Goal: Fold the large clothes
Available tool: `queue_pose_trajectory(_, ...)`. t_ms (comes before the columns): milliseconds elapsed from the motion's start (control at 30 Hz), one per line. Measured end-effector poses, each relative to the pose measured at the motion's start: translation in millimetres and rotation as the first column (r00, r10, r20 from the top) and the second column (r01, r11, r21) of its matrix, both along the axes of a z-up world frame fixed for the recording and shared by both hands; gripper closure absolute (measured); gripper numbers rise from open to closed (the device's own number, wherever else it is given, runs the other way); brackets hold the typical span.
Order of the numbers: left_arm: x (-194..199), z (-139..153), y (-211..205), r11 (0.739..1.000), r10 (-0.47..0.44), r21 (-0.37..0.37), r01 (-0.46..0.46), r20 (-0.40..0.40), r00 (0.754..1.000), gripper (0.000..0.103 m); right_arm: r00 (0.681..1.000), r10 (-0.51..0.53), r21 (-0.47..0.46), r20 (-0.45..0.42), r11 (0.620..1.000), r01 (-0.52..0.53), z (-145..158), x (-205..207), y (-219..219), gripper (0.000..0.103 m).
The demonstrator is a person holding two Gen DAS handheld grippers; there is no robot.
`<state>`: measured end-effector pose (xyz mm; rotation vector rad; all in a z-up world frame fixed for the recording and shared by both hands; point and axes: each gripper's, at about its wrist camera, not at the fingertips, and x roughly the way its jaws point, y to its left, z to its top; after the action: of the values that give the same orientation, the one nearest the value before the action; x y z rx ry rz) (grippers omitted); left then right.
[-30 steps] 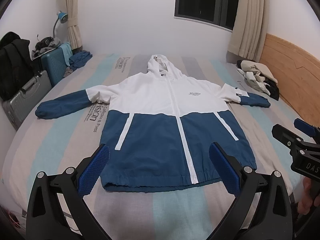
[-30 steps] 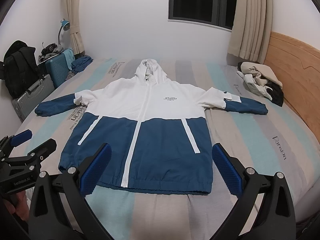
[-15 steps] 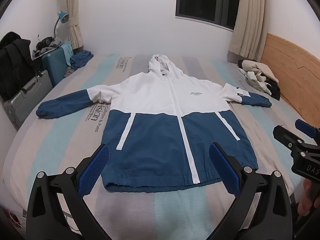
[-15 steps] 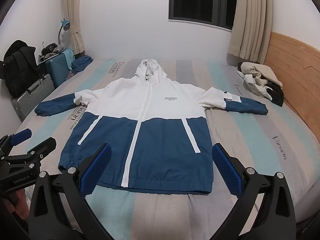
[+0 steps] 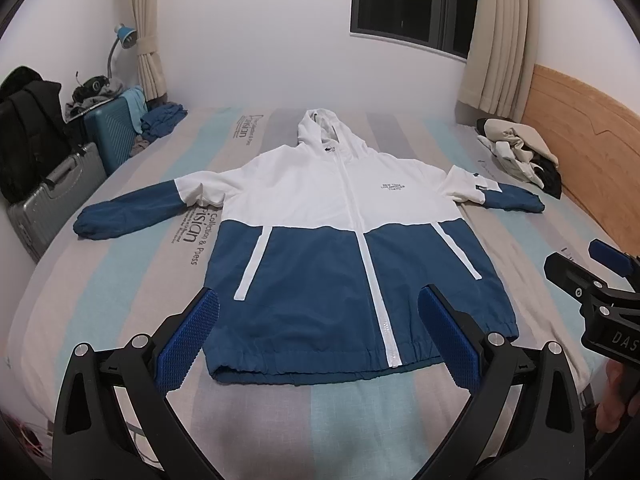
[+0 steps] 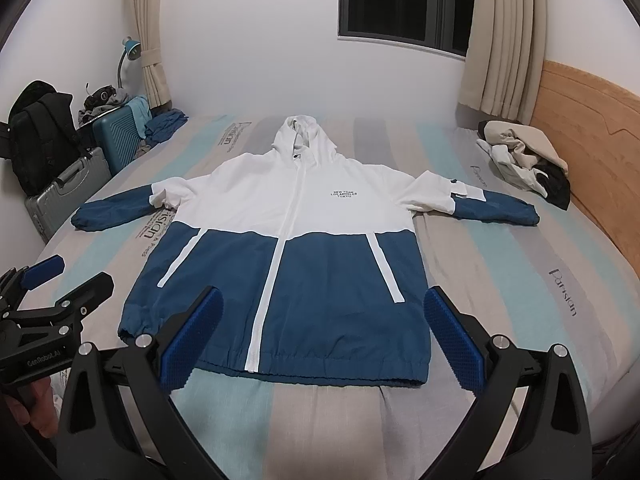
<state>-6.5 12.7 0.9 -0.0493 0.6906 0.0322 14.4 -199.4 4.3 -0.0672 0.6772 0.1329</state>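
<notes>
At the far left we see a black backpack [image 6: 42, 136] leaning over a silver hard-shell suitcase [image 6: 64, 190], with a teal suitcase [image 6: 118, 136] behind it and a blue desk lamp [image 6: 131, 50] above, beside the tied-back curtain [image 6: 150, 32]. A bundle of blue clothing [image 6: 166, 124] lies on the far left corner of the striped mattress [image 6: 500, 264].

Our left gripper [image 5: 318, 336] hangs over the near edge of the mattress with its fingers spread wide, the blue ribbed pads [image 5: 188, 346] apart and nothing between them. It sits above the hem of the hooded jacket [image 5: 344, 240], not touching it.

The jacket lies flat on its back in the middle of the mattress (zipped, as far as we can tell), white across the hood, chest and upper sleeves, dark blue below, with both sleeves stretched out to the sides and the hood pointing toward the window [image 6: 404, 0].

Our right gripper [image 6: 322, 338] is likewise spread wide and empty, hovering above the hem on the jacket's other side, clear of the fabric.

Further right, a crumpled heap of beige and black clothes [image 6: 524, 160] rests near the wooden headboard [image 6: 588, 120].
</notes>
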Motion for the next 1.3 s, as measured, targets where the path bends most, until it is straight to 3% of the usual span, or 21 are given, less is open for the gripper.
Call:
queue_pose_trajectory(267,7.8,-0.3,7.3,1.0,0.007,0.007,-0.007,-0.003,1.0,0.006,1.0,0.018,0.036,-0.012,0.999,-0.017,-2.6,9.5,1.5,0.007)
queue_pose_trajectory(467,49.7,-13.4,19.4,1.0,0.013,0.006,-0.013,-0.015,1.0,0.006,1.0,0.022,0.017,0.003,1.0,-0.022,-14.5,47.3,8.1,0.007)
queue_pose_trajectory(700,119.5,-23.7,36.5,1.0,0.012,-0.001,-0.012,-0.055,0.998,0.006,0.999,0.019,-0.013,-0.032,1.0,-0.019,-31.4,127.4,21.4,0.007)
queue_pose_trajectory(933,202.9,0.7,59.7,0.998,-0.025,-0.056,0.017,-0.158,0.987,0.006,0.991,0.016,-0.001,-0.133,1.0,-0.017,-5.6,207.7,28.3,0.007)
queue_pose_trajectory(1067,254.2,14.4,58.2,1.0,-0.016,-0.011,0.014,-0.19,0.982,0.006,0.989,0.009,-0.039,-0.146,0.999,-0.015,4.2,253.8,23.9,0.007)
queue_pose_trajectory(1133,283.7,18.6,57.1,1.0,-0.012,-0.008,0.011,-0.208,0.978,0.006,0.987,-0.003,-0.011,-0.163,1.0,0.002,5.0,287.7,14.5,0.007)
queue_pose_trajectory(1300,346.5,19.1,50.7,0.998,-0.051,-0.039,0.045,-0.157,0.986,0.006,0.988,0.006,0.019,-0.152,1.0,-0.003,-1.7,374.8,-10.3,0.007)
